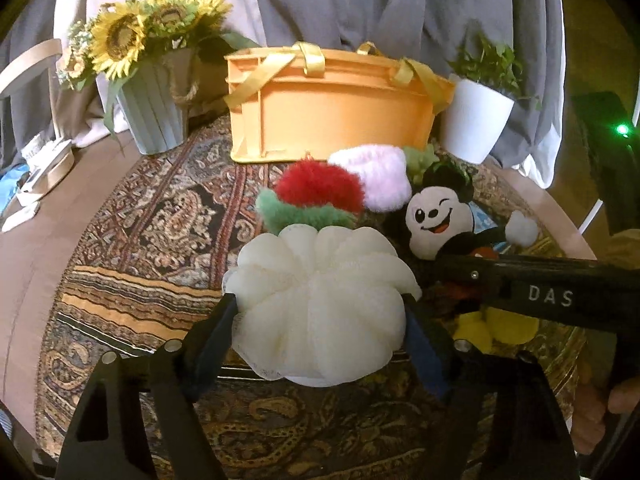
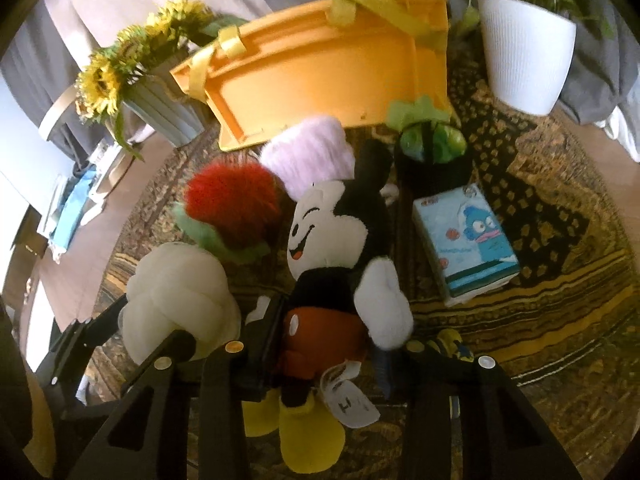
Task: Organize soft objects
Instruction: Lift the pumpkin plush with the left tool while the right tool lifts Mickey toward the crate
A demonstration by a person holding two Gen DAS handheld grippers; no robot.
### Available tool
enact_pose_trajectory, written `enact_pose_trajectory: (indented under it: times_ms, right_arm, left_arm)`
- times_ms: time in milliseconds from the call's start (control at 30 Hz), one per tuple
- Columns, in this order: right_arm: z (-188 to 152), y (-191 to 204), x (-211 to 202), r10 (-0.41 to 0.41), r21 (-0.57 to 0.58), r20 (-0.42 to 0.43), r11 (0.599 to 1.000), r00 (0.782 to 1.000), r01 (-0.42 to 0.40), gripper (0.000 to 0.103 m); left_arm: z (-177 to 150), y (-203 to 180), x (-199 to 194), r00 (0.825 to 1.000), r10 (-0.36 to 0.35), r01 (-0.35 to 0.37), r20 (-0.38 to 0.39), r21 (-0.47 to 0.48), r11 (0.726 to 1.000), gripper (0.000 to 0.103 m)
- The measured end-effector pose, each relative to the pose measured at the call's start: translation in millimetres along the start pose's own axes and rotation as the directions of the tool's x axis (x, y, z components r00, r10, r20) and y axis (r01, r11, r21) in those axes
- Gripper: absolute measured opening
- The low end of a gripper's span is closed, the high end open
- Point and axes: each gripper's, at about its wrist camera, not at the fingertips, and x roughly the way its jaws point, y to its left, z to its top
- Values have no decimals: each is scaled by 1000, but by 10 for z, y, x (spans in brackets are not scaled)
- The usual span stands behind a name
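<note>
Gripping is the step in hand on both sides: the left gripper (image 1: 320,320) has its fingers (image 1: 224,320) set against the two flanks of a cream mesh sponge (image 1: 320,300), pads touching the puffed material, so I read it as clasped on the sponge, though how firmly I cannot tell. The right gripper (image 2: 324,344) has its fingers (image 2: 264,332) pinched on the red-shorts waist of a mouse plush doll (image 2: 332,272), whose yellow feet hang toward the camera. Both lie on a patterned cloth (image 1: 160,240) over the tabletop, on the near side of the orange basket (image 1: 332,112). Between them and the basket sit a red and green pompom (image 1: 316,192) and a pink furry puff (image 1: 380,176); a green bundle (image 2: 432,144) and a blue tissue pack (image 2: 468,248) lie to the right of the doll. A sunflower pot (image 1: 156,120) stands left of the basket, a white plant pot (image 1: 476,120) right of it. Next, as I judge it, each soft thing must be lifted clear of its neighbours, carried over the basket's rim past the yellow straps (image 1: 312,56), and let go inside.
</note>
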Motion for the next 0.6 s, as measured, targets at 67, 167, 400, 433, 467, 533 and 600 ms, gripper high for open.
enact_pose_trajectory:
  times_ms: [67, 167, 400, 433, 467, 533, 600]
  right_arm:
    - [10, 38, -78, 0, -2, 14, 1000, 1000, 0, 39]
    - [20, 65, -199, 7, 7, 37, 1000, 999, -7, 39]
    - [105, 169, -579, 7, 3, 143, 1000, 990, -7, 39]
    - [118, 178, -620, 5, -1, 157, 1000, 988, -5, 39]
    - [147, 196, -664, 3, -4, 172, 1000, 985, -3, 39]
    - [203, 218, -721, 5, -7, 196, 1000, 981, -4, 39]
    - [265, 243, -773, 6, -10, 220, 1000, 975, -4, 39]
  left_arm:
    - [33, 19, -84, 1000, -1, 1, 24, -2, 1000, 78]
    - [84, 28, -205, 998, -1, 1, 56, -3, 1000, 77]
    - [289, 37, -528, 988, 17, -16, 155, -6, 1000, 77]
    - [315, 36, -555, 986, 19, -18, 166, -6, 1000, 77]
    - [355, 36, -587, 984, 23, -22, 179, -5, 1000, 77]
    - [442, 47, -639, 979, 30, -29, 204, -8, 1000, 77]
    - [525, 69, -692, 973, 30, -29, 230, -7, 1000, 77]
